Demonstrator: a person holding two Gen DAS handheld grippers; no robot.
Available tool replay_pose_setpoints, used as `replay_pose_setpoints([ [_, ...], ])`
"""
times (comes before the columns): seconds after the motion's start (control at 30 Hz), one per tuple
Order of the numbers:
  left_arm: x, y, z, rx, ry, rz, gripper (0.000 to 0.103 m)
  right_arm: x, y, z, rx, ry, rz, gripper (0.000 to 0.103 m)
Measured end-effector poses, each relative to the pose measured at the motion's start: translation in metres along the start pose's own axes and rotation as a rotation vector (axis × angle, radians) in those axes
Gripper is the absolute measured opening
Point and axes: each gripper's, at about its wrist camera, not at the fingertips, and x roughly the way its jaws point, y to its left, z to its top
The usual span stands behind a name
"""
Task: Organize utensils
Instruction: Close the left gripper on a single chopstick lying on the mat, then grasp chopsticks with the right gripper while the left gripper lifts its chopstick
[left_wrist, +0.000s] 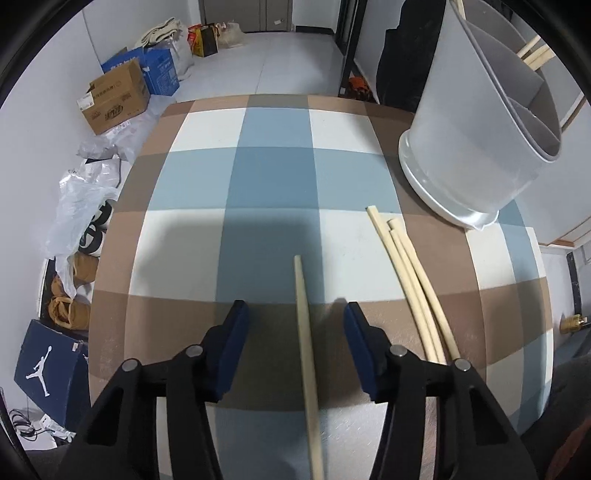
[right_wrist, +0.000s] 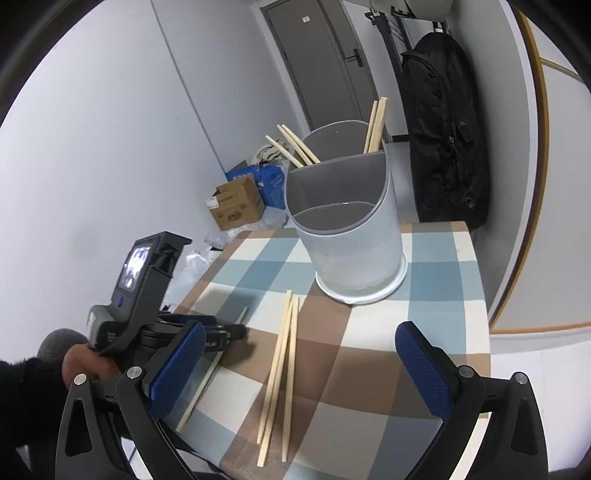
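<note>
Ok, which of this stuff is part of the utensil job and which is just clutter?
Job:
- single chopstick between the open left gripper fingers
- three loose chopsticks
- divided holder
- open right gripper

Clutter:
- cardboard box
- black bag
- shoebox

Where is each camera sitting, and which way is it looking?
Left wrist: rides the left gripper, low over the checked tablecloth, facing a single chopstick between its open fingers.
Right wrist: rides the right gripper, higher up, facing the utensil holder; the person's left hand shows.
Shared: the holder, the single chopstick, the three loose chopsticks.
</note>
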Motion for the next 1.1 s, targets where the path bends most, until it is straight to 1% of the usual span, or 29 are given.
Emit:
replay_pose_setpoints([
  [0.07,0.002,-0.004,0.004,0.017,0.000,0.025,0.027,0.000,-0.003,0.000,0.020,-0.001,0.005,0.103],
  [0.1,0.001,-0.005,0.005,0.022,0.000,0.016,0.021,0.000,-0.004,0.001,0.027,-0.002,0.007,0.103],
  [0.13,0.002,-0.006,0.006,0.024,0.002,0.010,0.010,-0.001,-0.005,0.001,0.032,-0.003,0.009,0.103],
  [0.17,0.002,-0.006,0.007,0.024,0.006,0.000,0.004,-0.001,-0.006,0.001,0.036,-0.004,0.011,0.103],
  [0.2,0.002,-0.006,0.007,0.027,0.006,-0.002,0.002,-0.002,-0.006,0.001,0.037,-0.005,0.012,0.103],
  [0.3,0.003,-0.008,0.004,0.060,-0.020,0.029,0.001,-0.002,-0.007,0.001,0.037,-0.004,0.014,0.103],
  [0.37,0.003,-0.004,0.004,0.041,-0.023,0.013,0.001,-0.001,-0.007,0.001,0.037,0.000,0.012,0.103],
  [0.47,-0.006,0.008,0.008,-0.010,-0.061,-0.007,0.001,0.000,-0.006,0.000,0.030,0.009,0.009,0.103],
  [0.73,-0.036,0.032,0.011,-0.120,-0.158,-0.102,0.001,0.008,0.007,0.003,-0.027,0.045,0.007,0.103],
  [0.83,-0.043,0.040,0.015,-0.162,-0.194,-0.145,0.001,0.019,0.016,0.008,-0.060,0.083,0.019,0.102],
  [0.87,-0.045,0.043,0.016,-0.177,-0.210,-0.157,0.001,0.025,0.021,0.011,-0.076,0.100,0.021,0.100],
  [0.9,-0.047,0.046,0.017,-0.190,-0.220,-0.168,0.001,0.030,0.026,0.014,-0.092,0.115,0.029,0.095],
  [1.03,-0.049,0.067,0.022,-0.258,-0.262,-0.217,0.001,0.065,0.046,0.021,-0.157,0.206,0.050,0.087],
  [1.07,-0.051,0.072,0.024,-0.270,-0.270,-0.226,0.001,0.073,0.048,0.021,-0.168,0.225,0.045,0.083],
  [1.1,-0.052,0.077,0.025,-0.283,-0.281,-0.235,0.001,0.085,0.050,0.021,-0.180,0.253,0.034,0.077],
])
